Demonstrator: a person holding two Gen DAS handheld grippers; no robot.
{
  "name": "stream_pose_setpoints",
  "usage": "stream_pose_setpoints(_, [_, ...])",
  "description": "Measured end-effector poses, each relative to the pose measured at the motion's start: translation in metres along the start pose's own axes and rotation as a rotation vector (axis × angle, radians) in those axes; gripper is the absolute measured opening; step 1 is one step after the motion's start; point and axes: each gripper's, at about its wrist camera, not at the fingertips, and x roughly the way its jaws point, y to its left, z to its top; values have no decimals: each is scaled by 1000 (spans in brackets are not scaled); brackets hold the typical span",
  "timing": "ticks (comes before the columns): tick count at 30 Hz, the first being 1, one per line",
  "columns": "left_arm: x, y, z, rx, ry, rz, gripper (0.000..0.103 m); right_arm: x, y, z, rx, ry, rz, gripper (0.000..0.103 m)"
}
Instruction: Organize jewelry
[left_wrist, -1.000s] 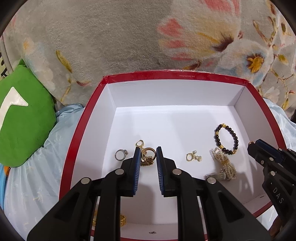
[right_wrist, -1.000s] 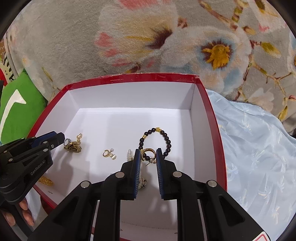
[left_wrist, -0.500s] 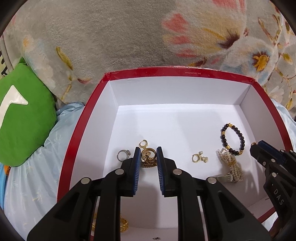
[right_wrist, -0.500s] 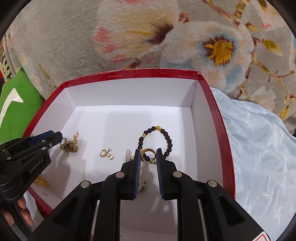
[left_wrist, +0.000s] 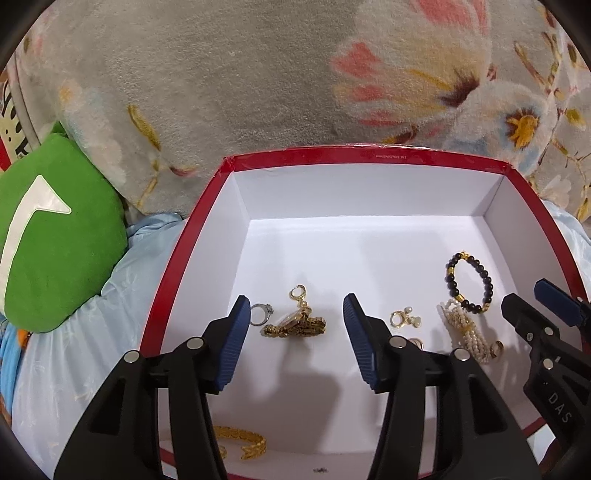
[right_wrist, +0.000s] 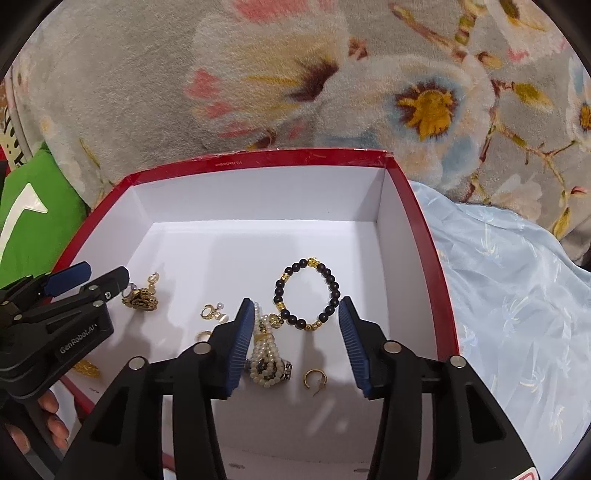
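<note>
A red box with a white inside (left_wrist: 207, 206) (right_wrist: 417, 206) holds the jewelry. My left gripper (left_wrist: 295, 306) is open and empty above a gold watch-like piece (left_wrist: 295, 326) with a gold earring; a silver ring (left_wrist: 260, 312) lies by its left finger. My right gripper (right_wrist: 295, 308) is open and empty over a black bead bracelet (right_wrist: 308, 293), a pearl bracelet (right_wrist: 266, 354) and a gold hoop earring (right_wrist: 316, 378). Pearl earrings (left_wrist: 404, 319) (right_wrist: 212, 312) lie between. A gold cuff (left_wrist: 240, 441) lies at the box's near left.
The box rests on light blue cloth (right_wrist: 517, 314) over a flowered grey rug (left_wrist: 258, 74). A green cushion (left_wrist: 55, 240) lies left of the box. Each gripper shows in the other's view: the right one (left_wrist: 554, 306), the left one (right_wrist: 88, 280).
Both grippers have opened from shut. The gold pieces they held now lie on the box floor: the watch-like piece under the left, the hoop earring under the right.
</note>
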Motion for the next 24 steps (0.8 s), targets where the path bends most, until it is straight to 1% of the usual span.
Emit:
stream_pose_setpoints(1, [-4, 0, -2, 2, -3, 1, 50, -5, 1, -1, 0, -5, -2, 53])
stream_pose_setpoints(2, [-7, 1, -3, 5, -8, 3, 50, -10, 2, -1, 1, -10, -7, 58])
stream_pose_setpoints(3, [-13, 1, -5, 11, -12, 8, 50, -18, 2, -2, 6, -18, -8, 60])
stream_pose_setpoints(5, [-23, 2, -7, 17, -13, 12, 50, -30, 2, -3, 19, -16, -5, 61])
stream_pose_setpoints(8, [-38, 6, -11, 17, 8, 8, 51, -47, 2, -8, 34, -7, -12, 61])
stream_pose_setpoints(9, [-44, 8, -13, 16, 15, 4, 51, -52, 2, -10, 39, -6, -15, 63])
stream_pose_setpoints(11, [-54, 11, -17, 19, 26, 12, 56, -63, 1, -15, 49, -1, -17, 67])
stream_pose_setpoints(12, [-59, 12, -18, 22, 25, 16, 56, -68, 2, -17, 51, 0, -22, 69])
stream_pose_setpoints(15, [-72, 16, -24, 30, 32, 26, 57, -80, 4, -23, 50, 7, -26, 69])
stream_pose_setpoints(17, [-79, 19, -27, 24, 41, 18, 58, -88, 6, -25, 48, 10, -27, 69])
stream_pose_setpoints(19, [-83, 21, -27, 29, 52, 19, 64, -94, 8, -25, 44, 8, -35, 69])
stream_pose_setpoints(22, [-92, 20, -28, 51, 33, 44, 67, -102, 12, -26, 41, 6, -40, 70])
stream_pose_setpoints(24, [-96, 20, -28, 58, 27, 46, 68, -105, 14, -26, 33, 5, -45, 71])
